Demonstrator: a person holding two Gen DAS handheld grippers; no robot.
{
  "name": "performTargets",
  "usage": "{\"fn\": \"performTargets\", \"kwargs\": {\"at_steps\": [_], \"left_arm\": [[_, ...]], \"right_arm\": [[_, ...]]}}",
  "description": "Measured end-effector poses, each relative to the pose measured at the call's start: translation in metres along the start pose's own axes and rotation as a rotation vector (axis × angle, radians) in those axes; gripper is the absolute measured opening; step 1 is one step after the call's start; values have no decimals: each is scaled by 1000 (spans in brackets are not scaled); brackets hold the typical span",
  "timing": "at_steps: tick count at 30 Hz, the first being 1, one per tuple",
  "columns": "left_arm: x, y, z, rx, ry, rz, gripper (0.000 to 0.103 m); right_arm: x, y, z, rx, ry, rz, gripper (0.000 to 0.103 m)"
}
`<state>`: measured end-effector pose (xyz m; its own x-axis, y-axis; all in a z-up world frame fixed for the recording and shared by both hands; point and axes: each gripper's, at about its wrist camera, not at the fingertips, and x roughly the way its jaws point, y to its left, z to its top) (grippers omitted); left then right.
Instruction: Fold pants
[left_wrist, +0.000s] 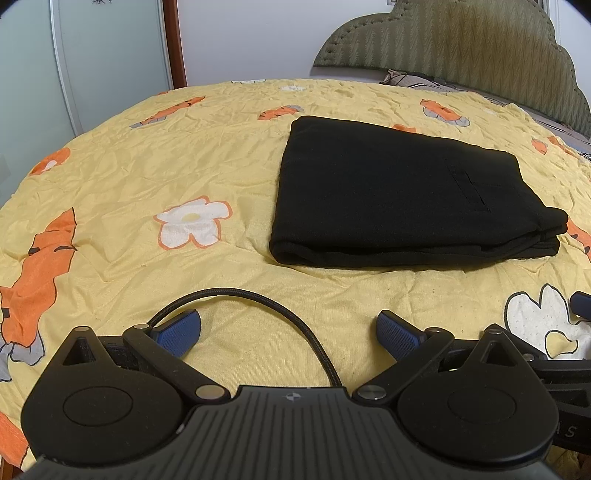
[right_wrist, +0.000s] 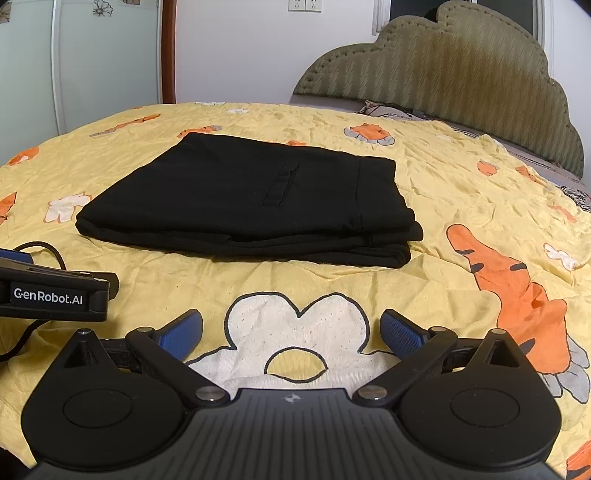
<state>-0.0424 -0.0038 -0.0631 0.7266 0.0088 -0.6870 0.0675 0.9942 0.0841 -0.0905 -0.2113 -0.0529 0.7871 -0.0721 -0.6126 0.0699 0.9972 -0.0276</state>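
The black pants (left_wrist: 399, 192) lie folded into a thick rectangular stack on the yellow bedspread (left_wrist: 184, 155), a pocket slit showing on top. In the right wrist view the same black pants (right_wrist: 243, 206) sit ahead and slightly left. My left gripper (left_wrist: 288, 328) stands open, low over the sheet, short of the stack's near edge, nothing between its blue pads. My right gripper (right_wrist: 291, 328) is open too, over a white flower print, empty. The left gripper's body (right_wrist: 55, 295) shows at the left edge of the right wrist view, beside the right one.
A green padded headboard (right_wrist: 461, 74) rises at the far right with a pillow (right_wrist: 391, 109) below it. A wardrobe door (left_wrist: 74, 55) and wooden frame (left_wrist: 177, 44) stand at the far left. A black cable (left_wrist: 258, 306) loops in front of the left gripper.
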Motion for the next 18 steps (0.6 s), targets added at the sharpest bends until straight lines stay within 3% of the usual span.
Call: {"fn": "performTargets", "kwargs": {"at_steps": [18], "left_arm": [[0, 1, -1, -1, -1, -1, 103]], "right_arm": [[0, -1, -2, 10, -6, 7, 103]]}}
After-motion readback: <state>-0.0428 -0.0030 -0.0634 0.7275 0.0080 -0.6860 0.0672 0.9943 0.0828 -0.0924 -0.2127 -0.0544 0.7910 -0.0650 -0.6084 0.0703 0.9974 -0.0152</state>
